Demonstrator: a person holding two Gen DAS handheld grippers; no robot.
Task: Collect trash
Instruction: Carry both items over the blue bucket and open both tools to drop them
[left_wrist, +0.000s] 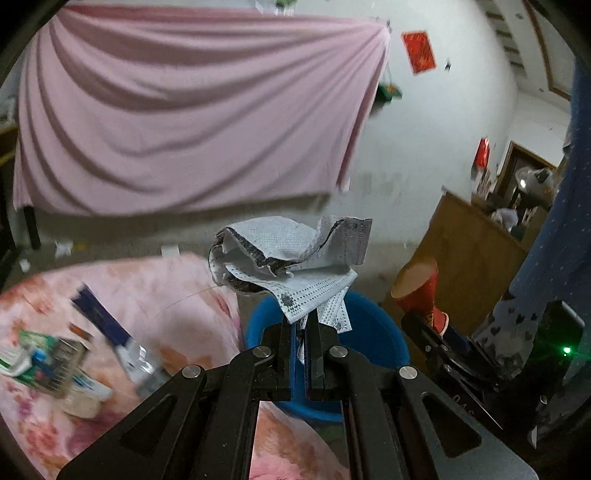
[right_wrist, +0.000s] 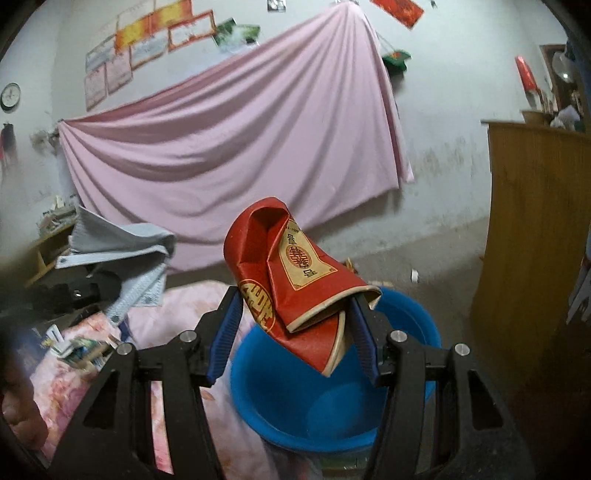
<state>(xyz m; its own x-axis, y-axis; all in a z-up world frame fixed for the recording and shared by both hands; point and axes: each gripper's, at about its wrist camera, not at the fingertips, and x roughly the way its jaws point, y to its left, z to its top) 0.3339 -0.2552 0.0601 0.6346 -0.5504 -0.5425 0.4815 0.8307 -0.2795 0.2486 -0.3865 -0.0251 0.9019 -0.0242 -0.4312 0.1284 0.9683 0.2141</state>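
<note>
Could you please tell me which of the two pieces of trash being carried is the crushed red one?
The paper cup in the right gripper: red and flattened, above the blue basin. The left gripper pinches a pale face mask.

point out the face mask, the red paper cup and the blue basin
face mask (left_wrist: 291, 258), left wrist view, on its crumpled white middle
red paper cup (right_wrist: 295, 273), right wrist view, on its flattened printed side
blue basin (right_wrist: 314, 413), right wrist view, on its bare inner wall
</note>
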